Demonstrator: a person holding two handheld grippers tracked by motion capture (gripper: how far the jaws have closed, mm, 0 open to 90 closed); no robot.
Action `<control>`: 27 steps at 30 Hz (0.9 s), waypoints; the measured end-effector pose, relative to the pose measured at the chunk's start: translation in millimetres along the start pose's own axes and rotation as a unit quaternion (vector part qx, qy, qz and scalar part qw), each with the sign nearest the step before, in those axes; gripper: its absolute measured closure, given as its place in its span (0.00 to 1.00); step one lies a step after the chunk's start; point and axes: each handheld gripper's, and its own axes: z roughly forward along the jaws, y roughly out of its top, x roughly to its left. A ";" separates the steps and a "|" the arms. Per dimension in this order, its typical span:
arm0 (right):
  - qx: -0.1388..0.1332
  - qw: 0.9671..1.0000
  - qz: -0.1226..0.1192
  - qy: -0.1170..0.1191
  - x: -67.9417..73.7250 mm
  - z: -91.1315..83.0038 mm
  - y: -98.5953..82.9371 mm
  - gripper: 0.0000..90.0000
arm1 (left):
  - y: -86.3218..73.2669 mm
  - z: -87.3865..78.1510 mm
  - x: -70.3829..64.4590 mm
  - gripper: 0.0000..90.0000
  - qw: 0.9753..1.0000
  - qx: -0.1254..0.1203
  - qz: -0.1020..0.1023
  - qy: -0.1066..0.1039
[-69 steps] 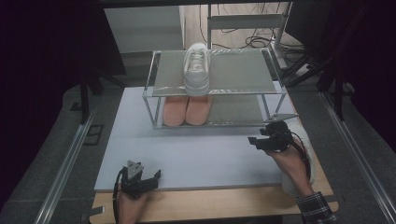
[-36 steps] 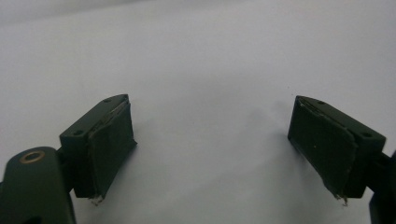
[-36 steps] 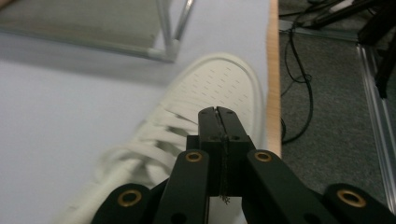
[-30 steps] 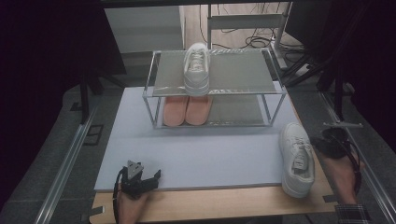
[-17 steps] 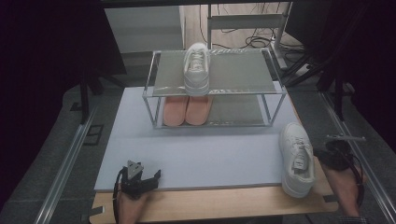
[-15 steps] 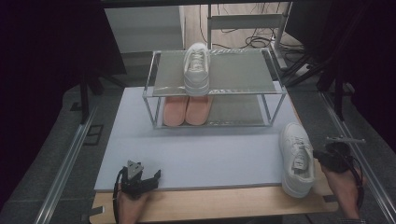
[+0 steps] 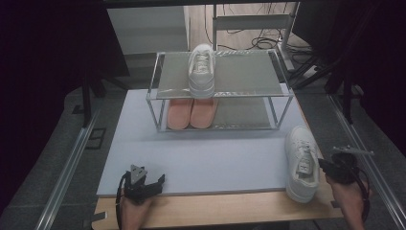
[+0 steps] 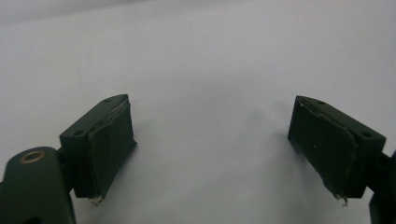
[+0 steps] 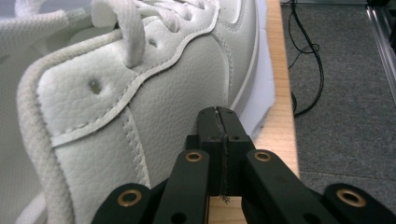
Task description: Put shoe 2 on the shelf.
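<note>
The white sneaker [image 7: 302, 162] lies at the right front corner of the bench [image 7: 215, 208], just left of the right tongs [image 7: 330, 168]. In the right gripper view those tongs [image 9: 218, 112] are pressed together with nothing between them, tips right at the shoe's leather side. Well off to the left, the left tongs [image 7: 154, 182] are spread wide over the pale mat [image 8: 205, 70]. Beyond both stands a two-tier shoe rack [image 7: 249, 74] holding another white sneaker [image 7: 201, 70] above a pair of orange shoes [image 7: 191, 113].

Wooden table [image 7: 230, 209] carries pale mat [image 7: 201, 153]; on mat: metal shoe rack [image 7: 220, 86], white sneaker [image 7: 301, 163].
</note>
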 end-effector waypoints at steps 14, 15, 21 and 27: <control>-0.004 1.000 -0.017 0.025 21.8 11.4 7.3 0.99 | 0.0 0.0 0.0 0.16 1.000 0.000 0.000 0.000; -0.004 0.999 -0.018 0.026 23.1 12.0 7.5 0.99 | 0.0 0.0 0.0 0.16 1.000 0.000 0.000 0.001; -0.004 0.999 -0.022 0.024 24.9 16.7 11.5 0.99 | 0.0 0.0 0.0 0.16 1.000 0.000 0.000 0.000; -0.007 0.999 -0.014 0.033 18.2 23.8 21.0 0.99 | 0.0 0.0 0.0 0.16 1.000 0.000 0.000 0.000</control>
